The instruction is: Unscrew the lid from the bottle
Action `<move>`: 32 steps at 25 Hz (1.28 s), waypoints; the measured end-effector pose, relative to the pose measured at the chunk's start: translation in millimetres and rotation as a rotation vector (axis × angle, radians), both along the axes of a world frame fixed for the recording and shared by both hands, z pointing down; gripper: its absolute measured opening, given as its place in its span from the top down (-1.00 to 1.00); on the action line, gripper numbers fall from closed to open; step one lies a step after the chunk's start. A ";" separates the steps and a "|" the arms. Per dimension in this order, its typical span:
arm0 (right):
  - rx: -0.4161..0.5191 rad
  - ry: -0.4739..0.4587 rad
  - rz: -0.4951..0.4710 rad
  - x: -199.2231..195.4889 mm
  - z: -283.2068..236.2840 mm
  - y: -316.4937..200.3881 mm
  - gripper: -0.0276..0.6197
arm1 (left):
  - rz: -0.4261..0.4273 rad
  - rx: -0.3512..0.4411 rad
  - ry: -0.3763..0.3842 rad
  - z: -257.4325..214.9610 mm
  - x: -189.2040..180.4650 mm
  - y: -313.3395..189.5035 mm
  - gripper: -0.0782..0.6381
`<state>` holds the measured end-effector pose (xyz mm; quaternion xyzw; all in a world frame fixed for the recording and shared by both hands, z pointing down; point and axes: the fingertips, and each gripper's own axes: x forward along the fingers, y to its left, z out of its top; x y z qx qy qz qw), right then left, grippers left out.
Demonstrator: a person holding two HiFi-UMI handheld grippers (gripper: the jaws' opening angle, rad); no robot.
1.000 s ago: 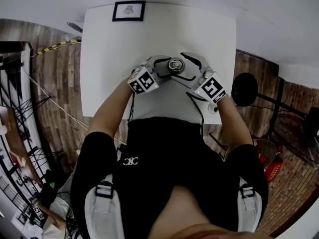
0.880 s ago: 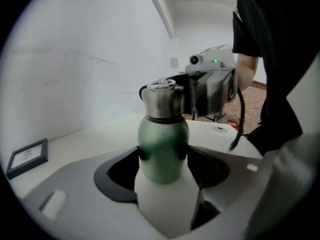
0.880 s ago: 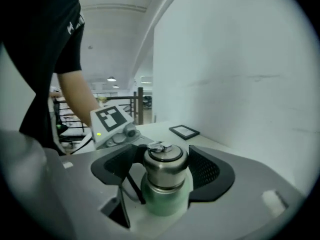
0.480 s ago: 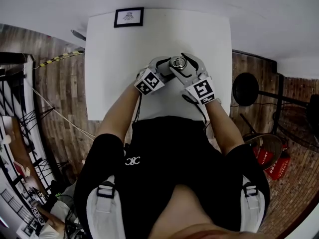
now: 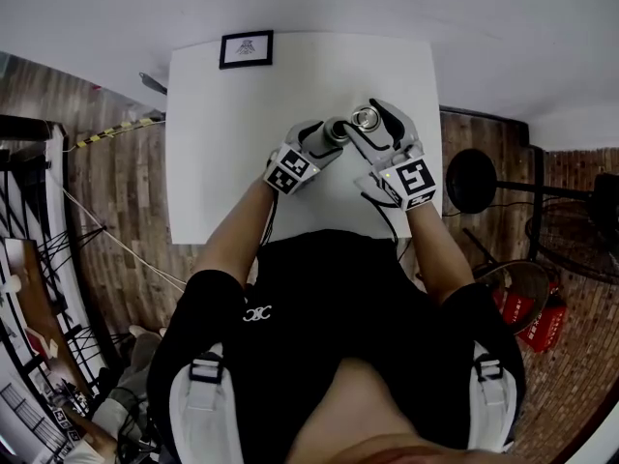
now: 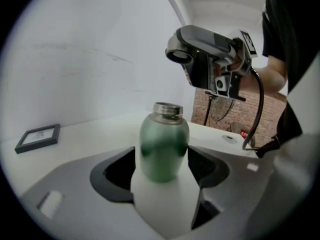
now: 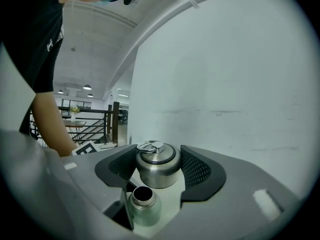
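- A small picture frame [image 5: 246,48] lies flat at the far corner of the desk [image 5: 218,153]. It is well beyond the left hand-held gripper [image 6: 161,176] and to its left, so it is out of the way.
- Between that frame and the left hand-held gripper the desk is bare. This is the widest open room on the surface.
- The left hand-held gripper is clamped on the body of the green bottle [image 6: 162,144], which stands upright between its pads. The steel neck is bare and the mouth is open. I cannot tell whether the base rests on the desk.
- The unscrewing itself looks done, and the step in hand is taking the lid away.
- The right hand-held gripper [image 7: 157,178] has just been closing its jaws, and they press on the steel lid [image 7: 157,159], which has a loop handle on top. The lid sits above and just to the right of the bottle's mouth, apart from it.
- The next move probably calls for carrying the lid sideways clear of the neck. It then has to come down flat on a bare patch before the jaws part, with the left grip steady on the bottle.
- The desk's right edge runs near the outer side of the right hand-held gripper, leaving little room there. The near edge lies just behind both marker cubes. Ahead of the right hand-held gripper looks the safer spot for the lid.
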<state>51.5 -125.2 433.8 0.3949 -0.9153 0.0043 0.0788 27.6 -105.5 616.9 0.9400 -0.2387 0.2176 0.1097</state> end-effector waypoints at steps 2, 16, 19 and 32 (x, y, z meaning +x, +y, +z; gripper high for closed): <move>-0.006 -0.040 0.036 6.6 -10.8 0.0 0.08 | -0.030 0.013 0.022 -8.2 -6.5 1.3 -0.22; 0.070 -0.079 0.259 30.0 -38.8 12.7 0.08 | -0.538 0.296 0.158 -177.8 -123.7 8.8 0.63; 0.061 -0.075 0.267 28.5 -34.5 14.0 0.08 | -0.567 0.341 0.120 -193.9 -126.5 5.9 0.63; 0.061 -0.073 0.259 26.8 -33.2 17.1 0.08 | -0.562 0.383 0.137 -211.6 -116.2 3.1 0.63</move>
